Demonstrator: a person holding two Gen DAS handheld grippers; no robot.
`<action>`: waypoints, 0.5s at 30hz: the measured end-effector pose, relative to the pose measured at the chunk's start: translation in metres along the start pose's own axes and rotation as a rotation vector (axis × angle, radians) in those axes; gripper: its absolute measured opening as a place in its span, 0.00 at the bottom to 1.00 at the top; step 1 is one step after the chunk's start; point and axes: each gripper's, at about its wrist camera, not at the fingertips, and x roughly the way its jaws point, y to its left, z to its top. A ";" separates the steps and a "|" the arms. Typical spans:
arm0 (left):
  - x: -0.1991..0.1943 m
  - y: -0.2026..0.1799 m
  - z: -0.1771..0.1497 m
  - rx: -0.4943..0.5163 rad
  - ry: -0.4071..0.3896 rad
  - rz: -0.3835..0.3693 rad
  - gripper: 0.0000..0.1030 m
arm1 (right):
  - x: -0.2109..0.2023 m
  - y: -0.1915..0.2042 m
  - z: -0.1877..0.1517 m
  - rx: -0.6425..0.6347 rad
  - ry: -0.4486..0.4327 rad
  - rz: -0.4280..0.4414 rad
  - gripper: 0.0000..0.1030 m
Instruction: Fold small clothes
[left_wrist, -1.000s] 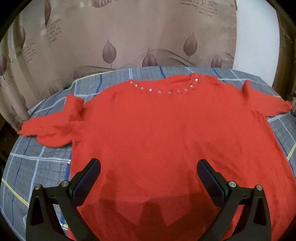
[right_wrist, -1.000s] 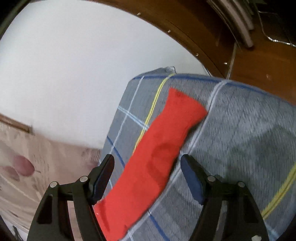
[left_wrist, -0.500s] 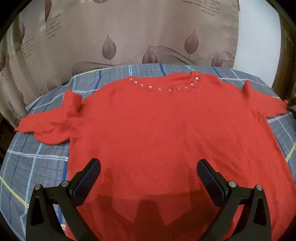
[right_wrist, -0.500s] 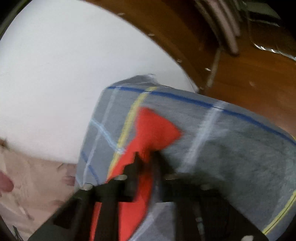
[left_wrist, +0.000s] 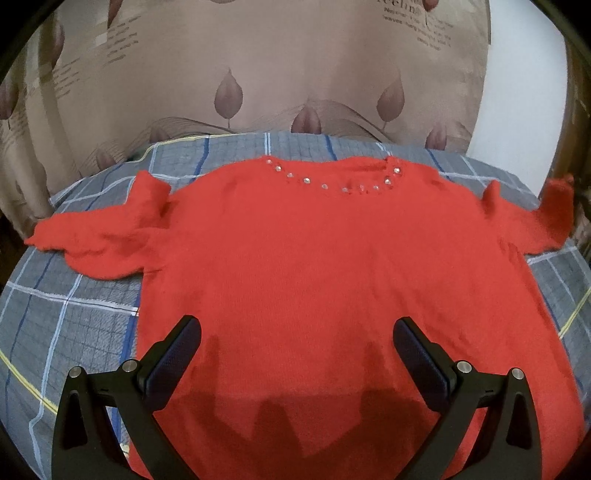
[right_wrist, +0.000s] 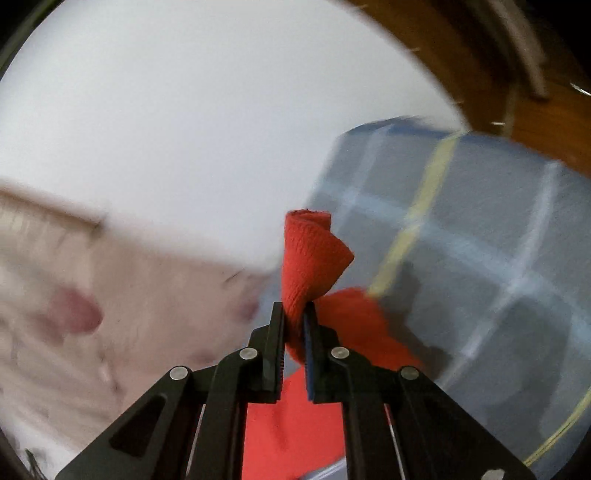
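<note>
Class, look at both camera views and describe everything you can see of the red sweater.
The red sweater is a fuzzy knit with clear beads along its neckline. It lies flat, front up, on the plaid sheet, with the left sleeve crumpled. The right gripper pinches the right sleeve, lifting its cuff. The left gripper is open above the hem.

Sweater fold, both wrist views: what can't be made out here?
- Sweater hem: left wrist view, cut off by the bottom edge and hidden behind the open left gripper.
- Sleeve below the right gripper: right wrist view, hidden by its shut fingers.
- Bedsheet and curtain: right wrist view, motion-blurred.
</note>
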 end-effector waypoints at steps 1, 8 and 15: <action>-0.002 0.002 0.000 -0.009 -0.005 -0.004 1.00 | 0.009 0.024 -0.016 -0.039 0.028 0.024 0.07; -0.036 0.052 0.003 -0.178 -0.128 -0.052 1.00 | 0.101 0.146 -0.148 -0.240 0.234 0.124 0.08; -0.032 0.119 0.002 -0.275 -0.118 -0.009 1.00 | 0.200 0.197 -0.282 -0.332 0.424 0.128 0.08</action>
